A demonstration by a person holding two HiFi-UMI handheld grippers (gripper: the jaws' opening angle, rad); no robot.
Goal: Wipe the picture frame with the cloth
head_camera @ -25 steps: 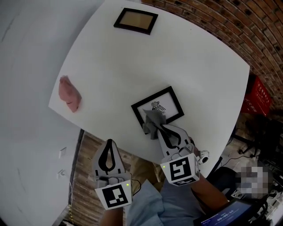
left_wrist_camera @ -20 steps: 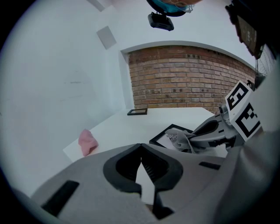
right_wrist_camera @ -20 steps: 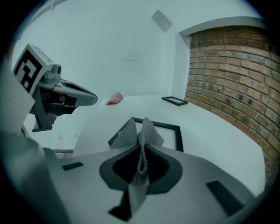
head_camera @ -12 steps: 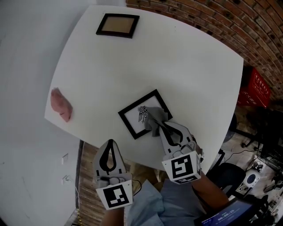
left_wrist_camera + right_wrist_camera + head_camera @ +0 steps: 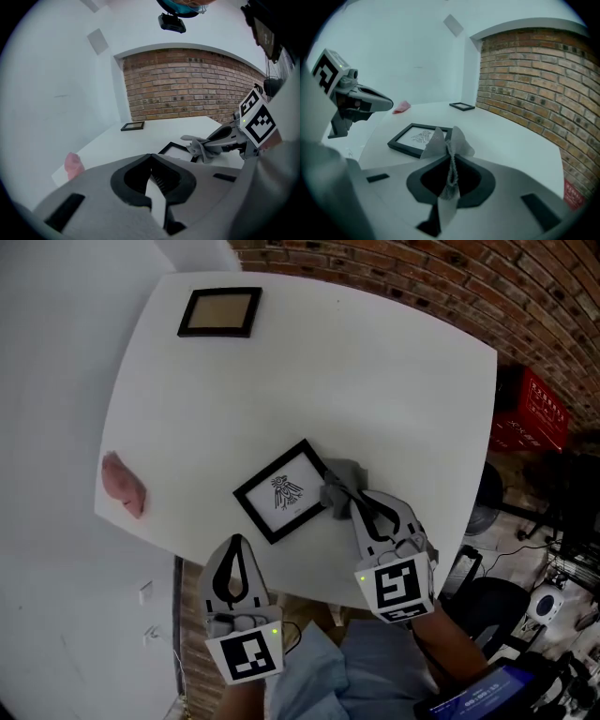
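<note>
Black rectangular picture frame (image 5: 282,490) flat on white table (image 5: 375,371), crumpled grey cloth (image 5: 339,482) touching one corner.
Jaws of right gripper (image 5: 353,501) clamped on cloth; those of left gripper (image 5: 234,542) closed, empty.

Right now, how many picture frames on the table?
2. The insect-drawing frame lies near the front edge beside the grey cloth; the tan-insert frame sits at the far left corner. None seem hidden.

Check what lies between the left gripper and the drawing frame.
Nothing: only bare white table separates the left gripper from the drawing frame, clear in the head view.
</note>
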